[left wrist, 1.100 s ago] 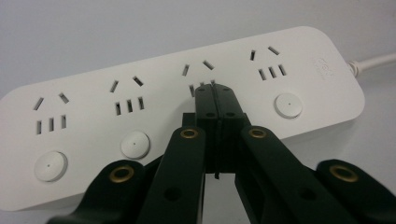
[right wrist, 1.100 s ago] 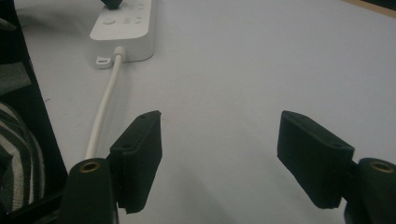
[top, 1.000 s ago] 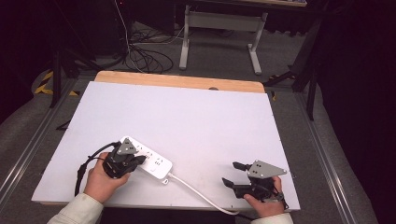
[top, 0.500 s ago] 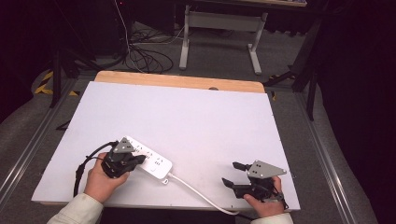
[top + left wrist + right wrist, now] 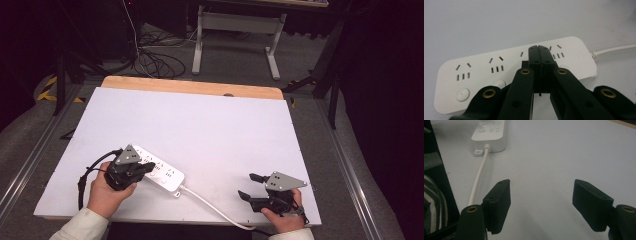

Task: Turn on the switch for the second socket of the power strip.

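A white power strip (image 5: 165, 173) lies flat on the white table (image 5: 215, 125) near its front left. My left gripper (image 5: 148, 167) is shut, its tips over the strip's middle. In the left gripper view the two pads (image 5: 539, 53) meet above the power strip (image 5: 474, 72), between its sockets, with nothing between them. Whether they touch the strip I cannot tell. The strip's white cord (image 5: 212, 206) runs toward the front edge. My right gripper (image 5: 245, 185) stands open at the front right, low over bare table. The right gripper view shows the right gripper (image 5: 541, 192) empty, the power strip (image 5: 490, 130) and cord (image 5: 477, 178) to its left.
A wooden strip (image 5: 190, 87) borders the table's far edge. Beyond it are floor cables (image 5: 150, 60) and a desk frame (image 5: 235, 30). The left gripper's black cable (image 5: 87, 172) loops off to the left. Bare white surface spreads across the middle and back.
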{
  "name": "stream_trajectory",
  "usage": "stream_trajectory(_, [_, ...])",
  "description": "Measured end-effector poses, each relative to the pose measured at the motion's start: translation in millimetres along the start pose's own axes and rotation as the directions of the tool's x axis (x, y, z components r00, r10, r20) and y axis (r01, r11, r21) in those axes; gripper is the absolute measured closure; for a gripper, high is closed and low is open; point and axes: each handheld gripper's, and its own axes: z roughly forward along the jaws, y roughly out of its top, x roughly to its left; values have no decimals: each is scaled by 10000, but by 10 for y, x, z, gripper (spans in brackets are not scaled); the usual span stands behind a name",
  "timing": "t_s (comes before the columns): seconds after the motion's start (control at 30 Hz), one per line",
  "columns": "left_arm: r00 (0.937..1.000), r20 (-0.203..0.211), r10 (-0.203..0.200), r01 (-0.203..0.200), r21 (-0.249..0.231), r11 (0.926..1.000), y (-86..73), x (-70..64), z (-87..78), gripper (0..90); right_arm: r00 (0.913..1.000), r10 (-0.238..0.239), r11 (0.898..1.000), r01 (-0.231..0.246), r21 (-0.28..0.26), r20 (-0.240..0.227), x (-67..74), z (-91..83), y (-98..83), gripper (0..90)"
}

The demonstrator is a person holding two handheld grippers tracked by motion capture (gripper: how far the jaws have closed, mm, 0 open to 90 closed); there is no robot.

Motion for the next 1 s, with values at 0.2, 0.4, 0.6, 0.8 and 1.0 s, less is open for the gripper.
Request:
stream_trajectory(0.2, [10000, 43, -10, 10, -68, 10000, 10, -9, -24, 900, 10000, 3, 10000, -3, 23, 8, -3, 3, -1, 316])
stream_trajectory(0.4, [9997, -80, 231, -233, -207, 9995, 35, -15, -80, 900, 10000, -1, 10000, 1, 9, 10, -2, -1, -2, 316])
stream_trajectory(0.6, [9995, -53, 304, -305, -227, 9993, 38, -23, -83, 900, 10000, -3, 10000, 3, 14, 12, -1, -2, -2, 316])
stream_trajectory(0.8, [9993, 368, 21, -2, -501, 9987, 42, 18, -138, 783, 10000, -6, 10000, 6, 8, 21, -1, -5, -3, 316])
stream_trajectory(1.0, [9993, 345, 170, -136, -968, 9952, 49, 32, -211, 629, 10000, -18, 10000, 18, 0, 36, 1, -9, -4, 316])
